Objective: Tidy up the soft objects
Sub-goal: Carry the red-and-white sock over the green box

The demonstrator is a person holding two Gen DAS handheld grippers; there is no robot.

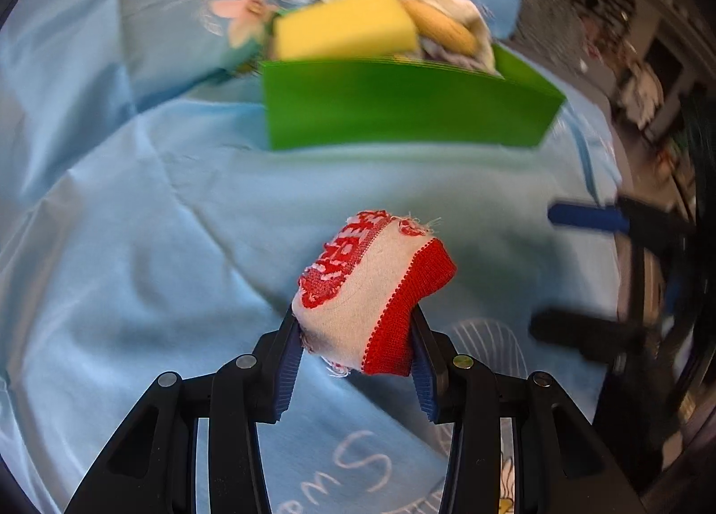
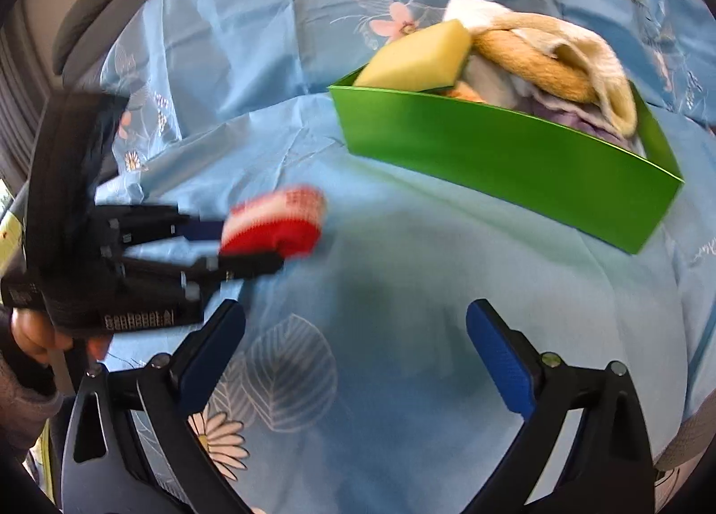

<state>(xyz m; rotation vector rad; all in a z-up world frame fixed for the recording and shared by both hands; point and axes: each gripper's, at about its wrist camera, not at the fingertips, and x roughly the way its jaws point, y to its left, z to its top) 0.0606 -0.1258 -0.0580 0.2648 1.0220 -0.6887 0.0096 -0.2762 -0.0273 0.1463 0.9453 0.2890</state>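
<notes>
Left gripper [image 1: 355, 335]: clamped on sock [image 1: 371, 290]; near box [image 1: 402, 111]
Right gripper [image 2: 355, 357]: apart
Box: sponge [image 1: 344, 23]; towels [image 2: 559, 48]

Bright, even daylight — motion blur, fisheye edges dark, warped.
</notes>
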